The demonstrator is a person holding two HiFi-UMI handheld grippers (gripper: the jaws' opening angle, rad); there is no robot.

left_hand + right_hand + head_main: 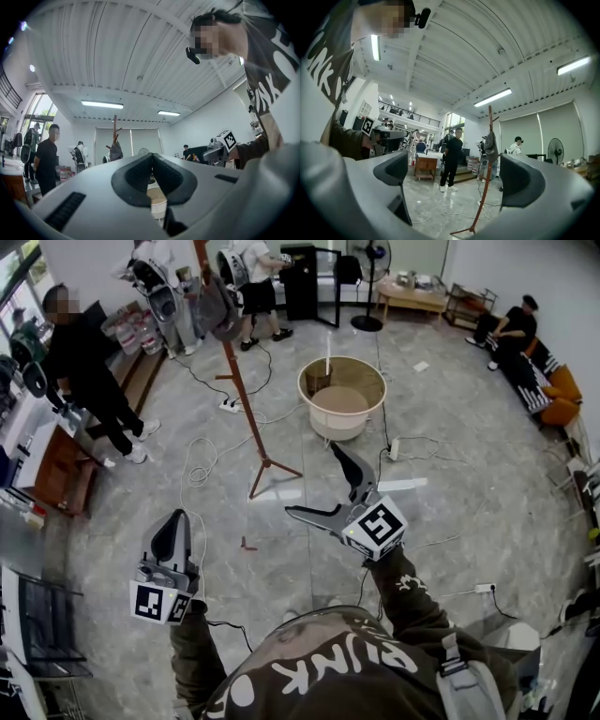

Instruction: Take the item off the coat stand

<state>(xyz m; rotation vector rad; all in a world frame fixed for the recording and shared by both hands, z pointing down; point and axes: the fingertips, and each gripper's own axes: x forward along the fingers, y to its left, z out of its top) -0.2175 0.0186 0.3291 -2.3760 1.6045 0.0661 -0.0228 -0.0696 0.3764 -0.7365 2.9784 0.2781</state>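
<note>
A reddish-brown coat stand [236, 381] rises from the grey floor ahead of me, and a grey cap-like item [217, 307] hangs near its top. My right gripper [311, 479] is held low in front of me, well short of the stand, jaws spread wide and empty. In the right gripper view the stand [486, 183] and the grey item [490, 146] show between the open pads [391, 168]. My left gripper [174, 521] stays low at my left, shut with nothing in it. Its view looks past the closed jaws to the distant stand [114, 133] and item [115, 151].
A round wooden tub [309, 381] stands right of the stand's base. Cables [202, 465] and a power strip [229, 406] lie around its feet. A person in black [89, 371] stands at left by wooden furniture. Others are at the back, and one sits at far right [511, 329].
</note>
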